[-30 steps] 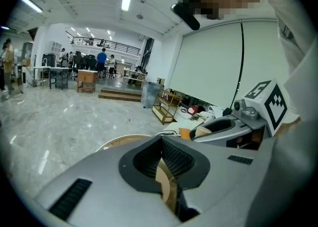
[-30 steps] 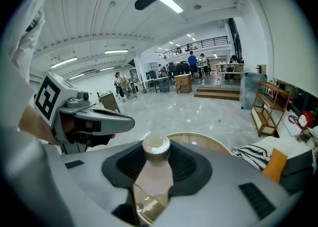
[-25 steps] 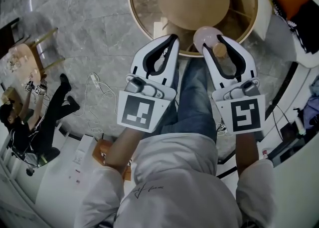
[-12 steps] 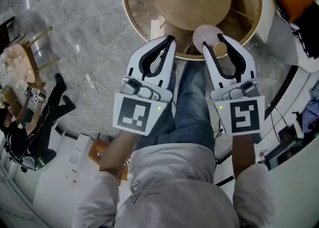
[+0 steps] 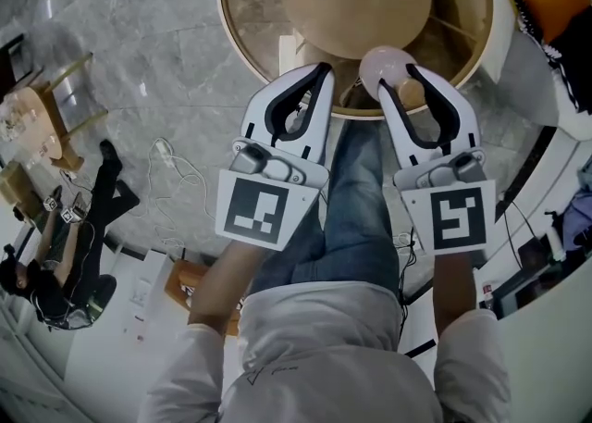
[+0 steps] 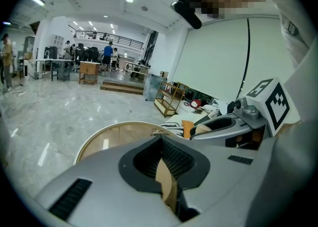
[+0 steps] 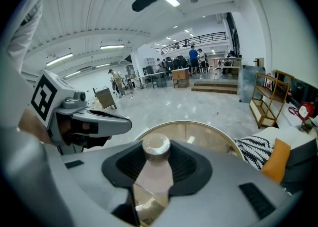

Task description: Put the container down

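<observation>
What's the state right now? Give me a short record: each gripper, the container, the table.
left gripper: jaws together, no object made out between them
right gripper: shut on the container
container: pale pink body, round cap on top, upright between the jaws, not yet set down
table: round, tan rim, glass ring around a wooden centre disc
position: in the head view the container sits over the table's near edge; both grippers side by side, apart
</observation>
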